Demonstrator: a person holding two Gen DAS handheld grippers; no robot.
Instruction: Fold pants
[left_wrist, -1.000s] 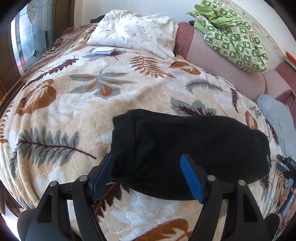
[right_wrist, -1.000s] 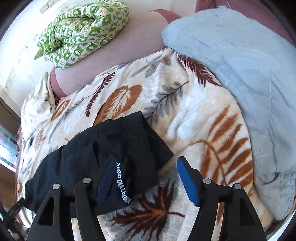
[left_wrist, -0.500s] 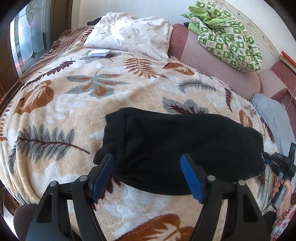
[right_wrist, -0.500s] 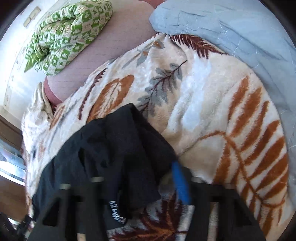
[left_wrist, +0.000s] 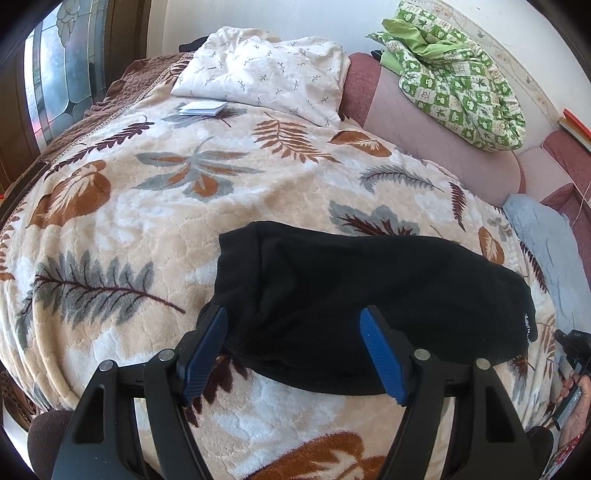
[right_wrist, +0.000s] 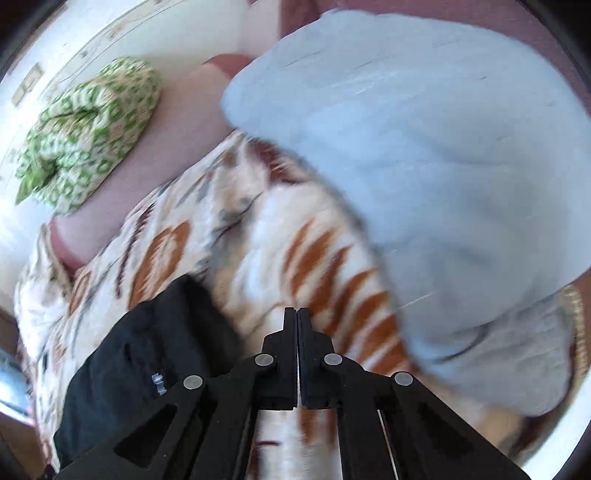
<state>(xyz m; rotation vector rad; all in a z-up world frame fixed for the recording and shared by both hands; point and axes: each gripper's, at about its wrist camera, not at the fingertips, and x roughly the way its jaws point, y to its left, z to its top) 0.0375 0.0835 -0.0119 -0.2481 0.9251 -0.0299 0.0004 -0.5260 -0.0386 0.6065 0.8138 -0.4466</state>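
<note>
The black pants (left_wrist: 362, 295) lie folded in a long bundle across the leaf-patterned blanket (left_wrist: 147, 206). My left gripper (left_wrist: 295, 336) hovers open over their near edge, and its blue pads (left_wrist: 380, 354) do not press the cloth. In the right wrist view the picture is blurred by motion. My right gripper (right_wrist: 297, 314) is shut with nothing between its fingers. It sits over the blanket (right_wrist: 280, 236), just right of the pants (right_wrist: 155, 339). A hand holding the right gripper (left_wrist: 576, 350) shows at the right edge of the left wrist view.
A light blue garment (right_wrist: 424, 177) lies right of the pants. A green checked quilt (left_wrist: 461, 74) rests on the pink bedding by the wall. A white pillow (left_wrist: 266, 70) and a small booklet (left_wrist: 202, 108) lie at the bed's far end. A stained-glass window (left_wrist: 55, 74) stands at left.
My right gripper has shut empty and swung right, off the pants' end. The pants' left end shifted slightly. My left gripper has stayed open in place.
</note>
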